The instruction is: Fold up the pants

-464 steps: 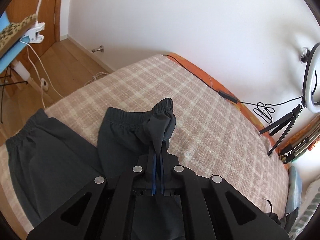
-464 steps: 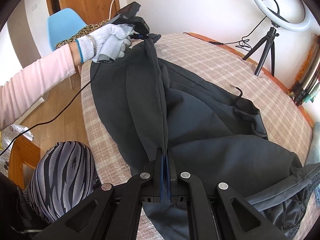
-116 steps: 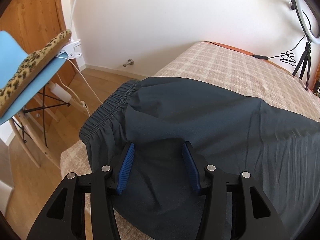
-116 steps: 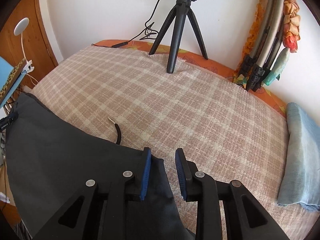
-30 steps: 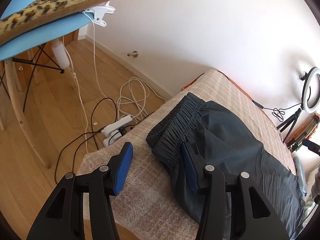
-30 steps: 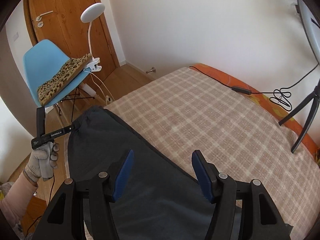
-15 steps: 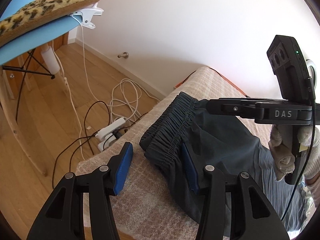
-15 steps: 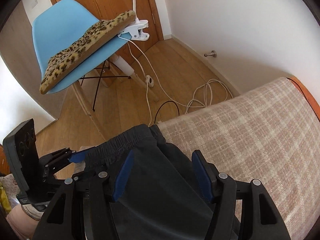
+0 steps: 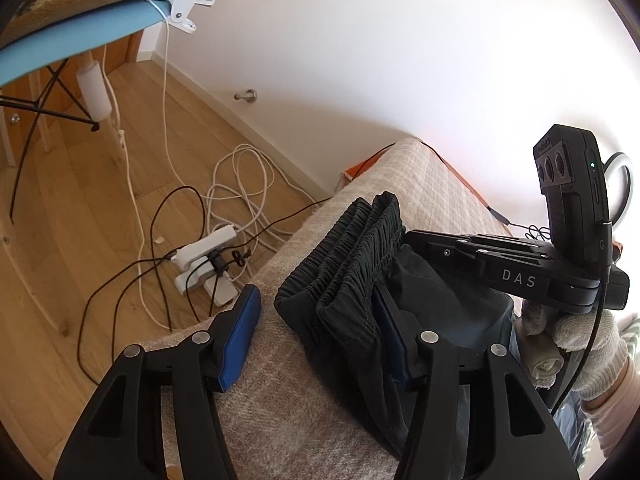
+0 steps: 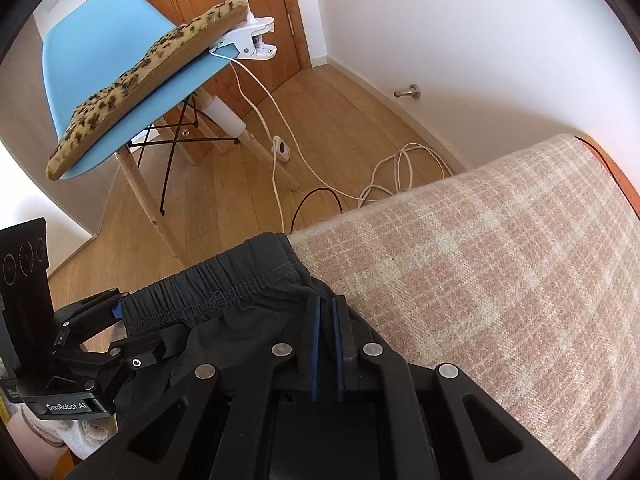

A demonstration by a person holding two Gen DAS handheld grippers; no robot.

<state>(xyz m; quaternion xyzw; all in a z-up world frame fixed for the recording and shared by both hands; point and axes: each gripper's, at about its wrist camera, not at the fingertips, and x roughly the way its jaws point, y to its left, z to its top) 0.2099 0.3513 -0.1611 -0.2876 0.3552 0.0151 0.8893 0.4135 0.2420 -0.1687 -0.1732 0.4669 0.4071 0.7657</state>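
The dark grey pants (image 9: 352,256) lie on the plaid bed cover, their elastic waistband (image 10: 224,280) bunched at the bed's corner. My left gripper (image 9: 316,332) is open, its blue pads either side of the near end of the waistband. My right gripper (image 10: 325,320) is shut on the far corner of the waistband. It also shows in the left wrist view (image 9: 404,236), reaching in from the right. The left gripper shows in the right wrist view (image 10: 116,308) at the waistband's other end.
The plaid bed cover (image 10: 500,264) ends at the corner just beyond the waistband. Below it is a wooden floor with a power strip (image 9: 204,264) and tangled cables. A blue chair (image 10: 104,64) with a leopard cushion and a clip lamp stands nearby. A ring light (image 9: 620,184) stands far right.
My right gripper has shut on the waistband's far corner. My left gripper has moved forward, and the waistband now sits between its open pads, more bunched.
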